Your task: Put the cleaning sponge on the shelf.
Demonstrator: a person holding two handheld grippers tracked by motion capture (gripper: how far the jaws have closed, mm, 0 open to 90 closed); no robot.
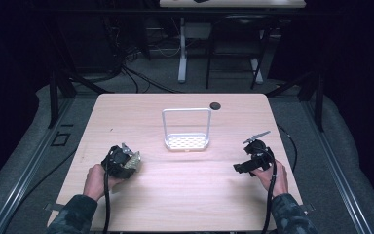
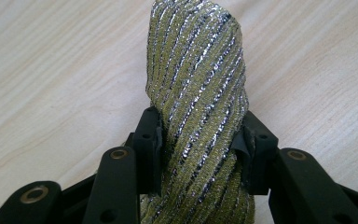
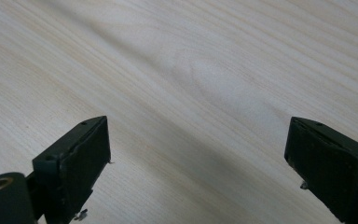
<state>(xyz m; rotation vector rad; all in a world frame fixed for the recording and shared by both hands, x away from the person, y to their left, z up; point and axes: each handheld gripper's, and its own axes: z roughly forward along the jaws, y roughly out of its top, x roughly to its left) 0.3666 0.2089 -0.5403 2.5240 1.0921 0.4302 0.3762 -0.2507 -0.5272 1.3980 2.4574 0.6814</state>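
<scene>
Olive-and-silver ribbed sponge (image 2: 196,98), diagonal glittery stripes, between left gripper (image 2: 200,140) jaws

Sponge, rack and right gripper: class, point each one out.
sponge (image 2: 196,84), left gripper view, its striped face.
rack (image 1: 186,142), high view, its perforated base.
right gripper (image 3: 198,154), right gripper view, midway between its fingers.

A rack (image 1: 186,130) stands mid-table (image 1: 185,195), behind and between the two grippers.
</scene>
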